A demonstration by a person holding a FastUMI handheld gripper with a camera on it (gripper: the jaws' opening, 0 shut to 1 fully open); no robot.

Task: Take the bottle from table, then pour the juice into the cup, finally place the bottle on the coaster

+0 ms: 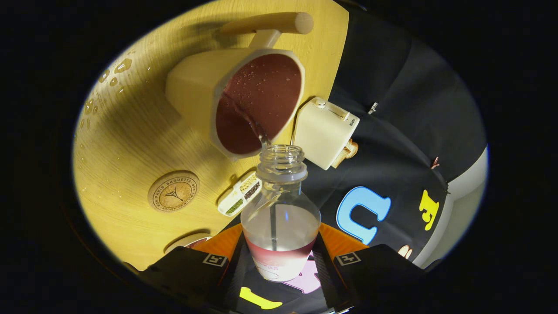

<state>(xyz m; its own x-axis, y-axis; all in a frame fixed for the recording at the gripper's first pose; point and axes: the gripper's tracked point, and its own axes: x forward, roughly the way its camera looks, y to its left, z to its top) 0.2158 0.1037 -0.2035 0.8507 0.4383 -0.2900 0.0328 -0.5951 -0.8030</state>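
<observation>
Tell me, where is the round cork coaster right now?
In the gripper view, the round cork coaster lies flat on the wooden table, off to one side of the clear plastic bottle, beside a small compartmented box and below the cream cup.

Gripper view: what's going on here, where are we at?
The claw is shut on the bottle, tilted so a thin stream of dark juice runs from its open mouth into the cup just beyond. The cup is already fairly full; a little juice remains in the bottle. The round coaster lies bare on the wooden table beside the cup, so placing the bottle there is not yet done.
</observation>
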